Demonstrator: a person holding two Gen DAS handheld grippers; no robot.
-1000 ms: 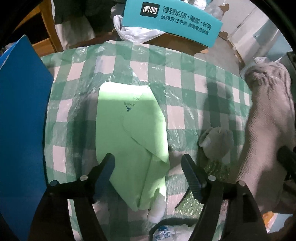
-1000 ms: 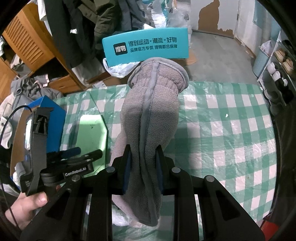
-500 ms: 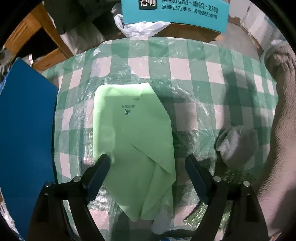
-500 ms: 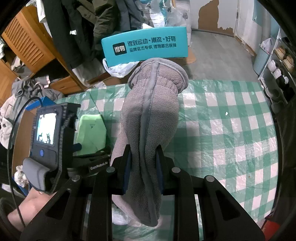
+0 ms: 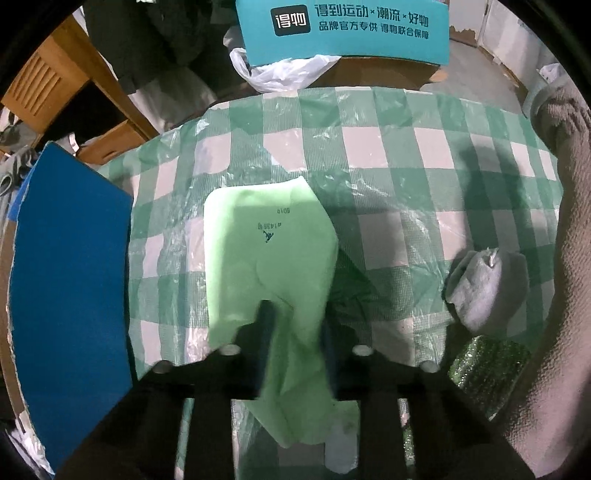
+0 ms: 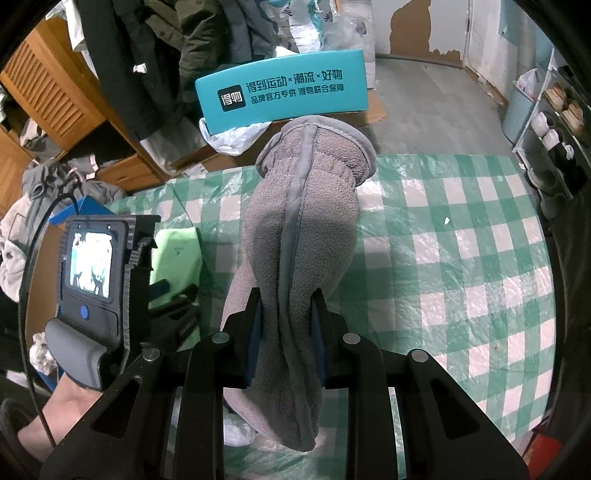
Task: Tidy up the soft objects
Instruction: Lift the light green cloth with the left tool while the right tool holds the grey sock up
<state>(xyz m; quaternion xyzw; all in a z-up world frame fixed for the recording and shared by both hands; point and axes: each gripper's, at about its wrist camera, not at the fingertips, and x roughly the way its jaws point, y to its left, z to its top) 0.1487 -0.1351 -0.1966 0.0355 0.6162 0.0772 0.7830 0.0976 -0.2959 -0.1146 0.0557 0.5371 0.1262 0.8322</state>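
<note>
From the left wrist camera, the left gripper (image 5: 293,334) has its jaws closed on the near part of the green cloth (image 5: 271,254), which is bunched between them, while the far part lies flat on the checked surface (image 5: 399,155). The fingers look blurred, so I can't say how firm the hold is. To the right sits a small grey wad (image 5: 484,288), and beside it, lower down, a glittery green piece (image 5: 487,363), both apart from the cloth. A blue board (image 5: 70,288) stands at the left edge, and a teal box (image 5: 347,29) sits beyond the far end of the surface.

From the right wrist camera, the right gripper (image 6: 286,332) has its jaws clamped on a grey fleece glove (image 6: 303,236), held up off the surface with the cuff pointing away and the finger end hanging below the jaws. The left gripper's body and small screen show at the left, with the cloth just beyond it.

My guess is the cloth is about to be lifted or folded. To do that well, I'd raise it slowly and check that both layers come up together, pulling away from the grey wad so it isn't dragged along. The glove hand should stay high and to the right, so the dangling end doesn't brush the cloth.
</note>
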